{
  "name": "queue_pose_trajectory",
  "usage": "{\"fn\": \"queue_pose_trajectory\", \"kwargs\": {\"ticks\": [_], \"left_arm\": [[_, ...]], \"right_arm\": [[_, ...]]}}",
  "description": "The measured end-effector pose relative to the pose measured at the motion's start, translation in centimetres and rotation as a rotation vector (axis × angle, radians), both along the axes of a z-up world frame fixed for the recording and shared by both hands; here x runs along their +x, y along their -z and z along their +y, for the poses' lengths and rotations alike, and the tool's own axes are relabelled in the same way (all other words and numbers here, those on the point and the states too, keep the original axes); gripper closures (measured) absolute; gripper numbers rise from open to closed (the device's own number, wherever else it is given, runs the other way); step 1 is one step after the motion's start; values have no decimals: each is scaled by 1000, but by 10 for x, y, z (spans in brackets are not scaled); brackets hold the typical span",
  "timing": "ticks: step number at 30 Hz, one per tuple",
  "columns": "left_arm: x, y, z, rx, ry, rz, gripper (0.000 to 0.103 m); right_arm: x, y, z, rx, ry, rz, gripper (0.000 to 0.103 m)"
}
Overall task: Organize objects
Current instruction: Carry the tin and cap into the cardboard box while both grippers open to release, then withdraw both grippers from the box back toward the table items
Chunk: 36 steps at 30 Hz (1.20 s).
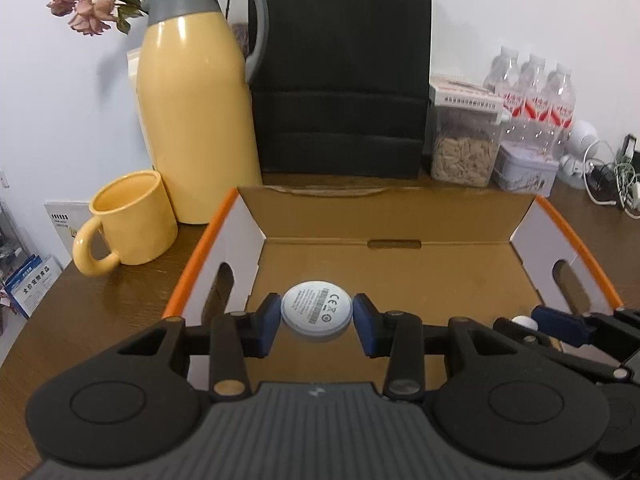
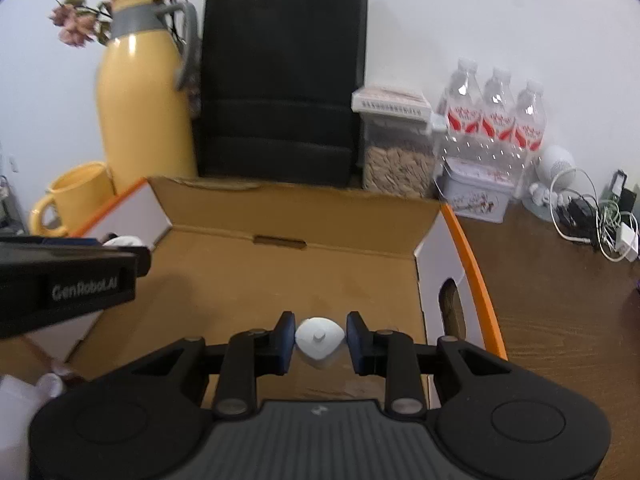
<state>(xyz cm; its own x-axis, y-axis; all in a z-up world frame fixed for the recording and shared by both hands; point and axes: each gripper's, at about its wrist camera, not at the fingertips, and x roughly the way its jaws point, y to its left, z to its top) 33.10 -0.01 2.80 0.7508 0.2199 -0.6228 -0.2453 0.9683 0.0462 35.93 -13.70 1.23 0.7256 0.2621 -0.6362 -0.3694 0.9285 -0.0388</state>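
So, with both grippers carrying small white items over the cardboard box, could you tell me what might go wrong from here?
The left gripper pinches the round white disc only by its rim, so it could slip out. The right gripper holds a small rounded white piece that might twist free. Both grippers sit close together over the box and could bump.

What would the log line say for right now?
left tool: holds round white disc | right tool: holds small white piece | both over open cardboard box | nothing released yet
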Motion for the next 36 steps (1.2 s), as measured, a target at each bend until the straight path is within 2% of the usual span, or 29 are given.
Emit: {"fn": "queue_pose_trajectory", "kwargs": {"ticks": [6,7,8,9,10,11,13,18,29,36], "left_arm": [[2,5,1,-7,6,18,61],[1,5,2,-10,8,11,54],[-1,4,3,-11,3,5,40],[-2,3,4,-10,-1,-4,31],[-2,1,5,-12,-3,-16,15],[-4,0,6,-15,-3,-29,1],[-6,-3,8,-25,-1,-60,0],[-10,-8,10,-32,-14,-65,0],[-32,-24,12,-62,9,-102,0],[-81,-44,22,-86,69,-174,0]], "right_arm": [[8,6,-3,-9,16,32,76],[7,7,-3,-16,17,34,74],[8,8,-4,-22,18,36,71],[8,8,-4,-25,22,37,60],[7,8,-5,-28,23,36,46],[7,8,-5,-30,21,36,39],[6,7,-5,-34,24,31,17],[4,5,-5,-33,30,31,0],[-11,-7,-15,-15,33,-8,0],[-47,-26,-34,-20,-12,-77,0]]}}
